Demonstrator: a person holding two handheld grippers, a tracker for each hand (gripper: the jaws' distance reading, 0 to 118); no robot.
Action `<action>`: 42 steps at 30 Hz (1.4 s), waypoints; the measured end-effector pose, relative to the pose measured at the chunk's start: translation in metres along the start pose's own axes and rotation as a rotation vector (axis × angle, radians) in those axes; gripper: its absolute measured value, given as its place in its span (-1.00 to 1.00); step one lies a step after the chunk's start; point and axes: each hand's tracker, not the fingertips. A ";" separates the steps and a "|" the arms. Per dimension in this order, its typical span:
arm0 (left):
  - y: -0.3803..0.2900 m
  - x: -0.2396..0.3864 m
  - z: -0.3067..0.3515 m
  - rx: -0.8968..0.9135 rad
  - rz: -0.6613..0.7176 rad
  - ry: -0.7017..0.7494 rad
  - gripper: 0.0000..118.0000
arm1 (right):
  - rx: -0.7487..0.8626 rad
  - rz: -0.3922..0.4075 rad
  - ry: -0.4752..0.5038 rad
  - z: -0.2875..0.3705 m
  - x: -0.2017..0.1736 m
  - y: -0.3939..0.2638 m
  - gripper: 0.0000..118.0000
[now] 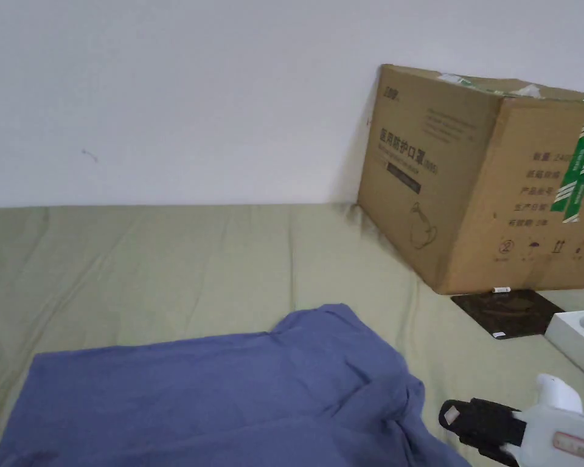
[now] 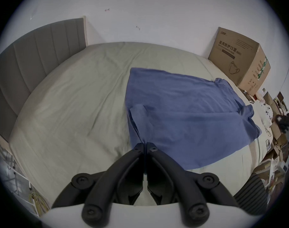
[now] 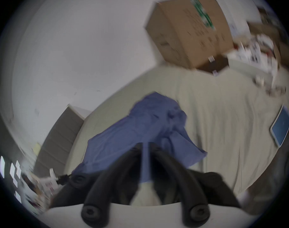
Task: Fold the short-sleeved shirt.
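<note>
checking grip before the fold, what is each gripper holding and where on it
Left gripper pinches the blue shirt at its near edge. Right gripper looks closed on its edge too; blur prevents certainty.

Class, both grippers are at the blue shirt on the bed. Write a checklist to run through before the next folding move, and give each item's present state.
1. Left gripper has hold of the shirt: ok, jaws closed on its near edge.
2. Right gripper has hold of the shirt: cannot tell, cloth sits between slightly parted jaws and the picture is blurred.
3. Shirt lies flat: not ok, bunched at the sleeve end.
4. Bare bed sheet to fold onto: ok.
5. Cardboard box apart from the shirt: ok.
</note>
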 end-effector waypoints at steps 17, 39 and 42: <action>-0.003 0.002 -0.006 -0.070 0.038 0.007 -0.98 | -0.340 0.348 -0.460 -0.107 0.030 0.009 -0.82; -0.027 -0.044 0.023 -0.331 0.022 -0.145 -0.85 | -0.432 0.379 -0.376 -0.011 0.051 -0.052 -0.80; -0.024 -0.055 0.037 -0.262 0.109 -0.173 0.33 | -0.399 0.278 -0.316 -0.002 0.047 -0.051 0.76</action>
